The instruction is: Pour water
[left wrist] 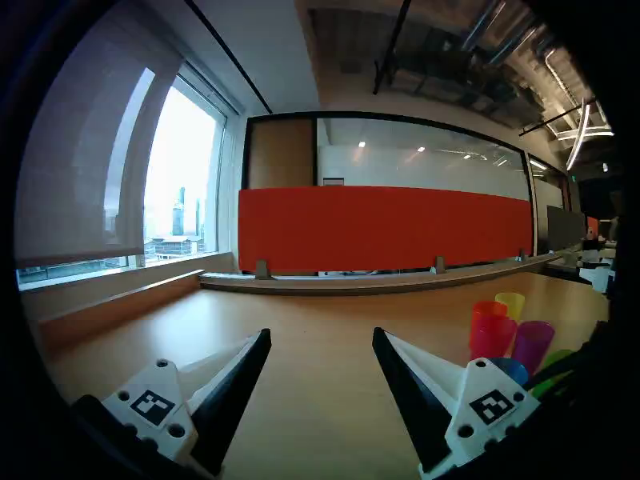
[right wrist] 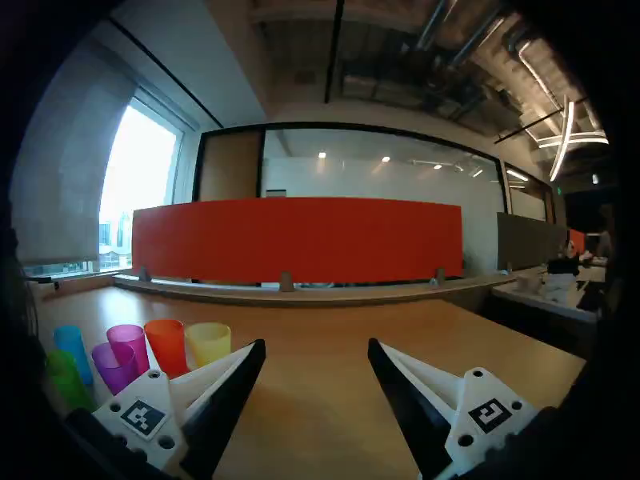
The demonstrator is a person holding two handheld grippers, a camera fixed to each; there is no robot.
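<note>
Wooden and light brown, the table (left wrist: 336, 308) runs away from both cameras to a long red partition panel (left wrist: 384, 228) at 12 o'clock. In the left gripper view, the left gripper (left wrist: 321, 331) hangs low over the table. Its two fingers are spread wide apart, with only bare wood between them. The coloured plastic cups (left wrist: 512, 340) stand upright in a tight group on the table at about 4 o'clock, just beside the finger on that side, and the finger hides part of the nearest ones. A bright window (left wrist: 180, 192) is at 9 o'clock.

In the right gripper view, the right gripper (right wrist: 316, 342) is also spread open and pinches nothing. Here the group of cups is at about 8 o'clock, near the finger on that side. The yellow cup (right wrist: 208, 342) and the orange cup (right wrist: 166, 344) are closest to the gripper, then two purple ones, and the blue cup (right wrist: 72, 348) and the green cup (right wrist: 64, 380) are farthest out. Whether any cup has water inside, I cannot tell.
</note>
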